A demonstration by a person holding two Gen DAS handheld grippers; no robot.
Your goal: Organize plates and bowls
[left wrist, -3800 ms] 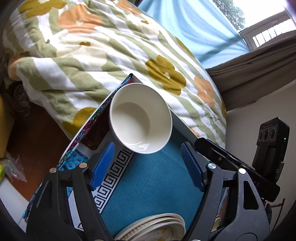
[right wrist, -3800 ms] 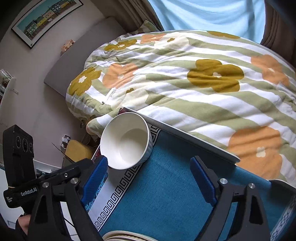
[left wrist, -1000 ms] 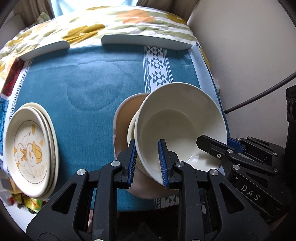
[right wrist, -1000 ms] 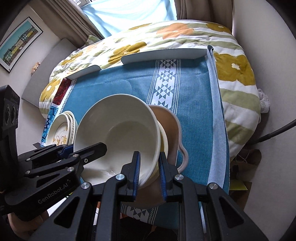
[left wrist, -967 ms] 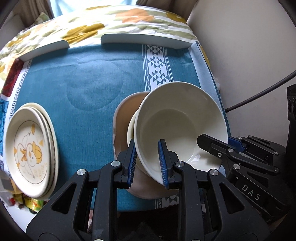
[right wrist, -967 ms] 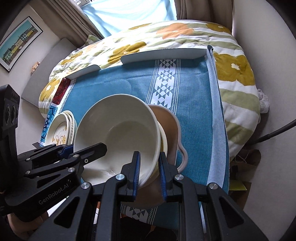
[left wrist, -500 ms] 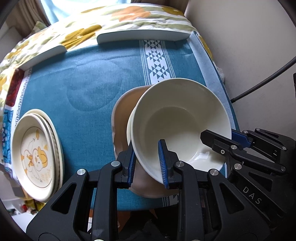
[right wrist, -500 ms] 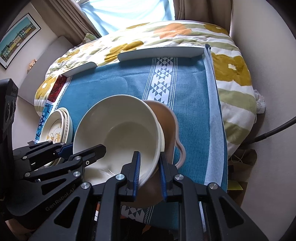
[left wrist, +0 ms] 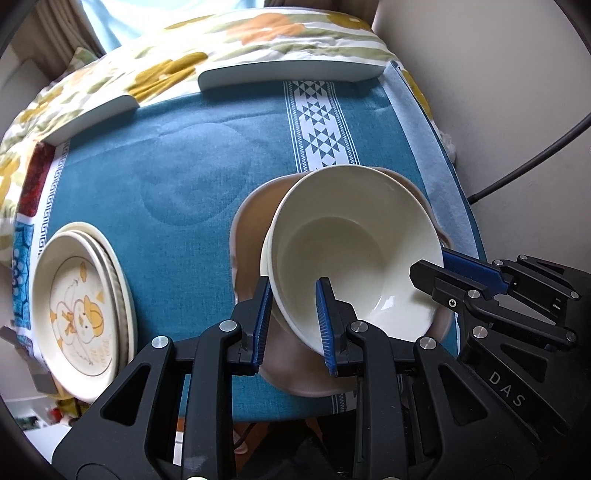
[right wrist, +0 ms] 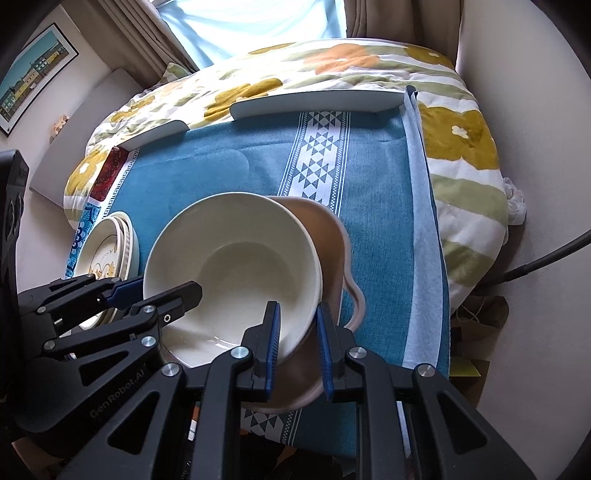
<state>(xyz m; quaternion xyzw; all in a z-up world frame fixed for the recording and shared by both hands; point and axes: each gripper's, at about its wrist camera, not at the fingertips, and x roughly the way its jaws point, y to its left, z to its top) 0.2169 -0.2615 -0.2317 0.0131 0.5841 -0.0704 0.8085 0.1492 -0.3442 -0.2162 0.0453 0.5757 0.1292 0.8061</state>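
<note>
Grippers nearest, both clamped on the rim of one cream bowl (left wrist: pixel 354 251): left gripper (left wrist: pixel 293 319) pinching the near-left rim, one blue pad inside and one outside; right gripper (right wrist: pixel 297 338) pinching the near-right rim the same way. Bowl tilted, nested over a second cream bowl (left wrist: pixel 266 254) inside a tan handled dish (right wrist: pixel 334 236), near the right edge of the blue tablecloth (left wrist: pixel 177 173). Off to the left, well apart, a stack of plates (left wrist: pixel 79 314) with a cartoon print, at the cloth's left edge. Beyond, a white geometric band (right wrist: pixel 317 166) across the cloth, then a flowered quilt (right wrist: pixel 461 136) and curtained window (right wrist: pixel 251 18).
</note>
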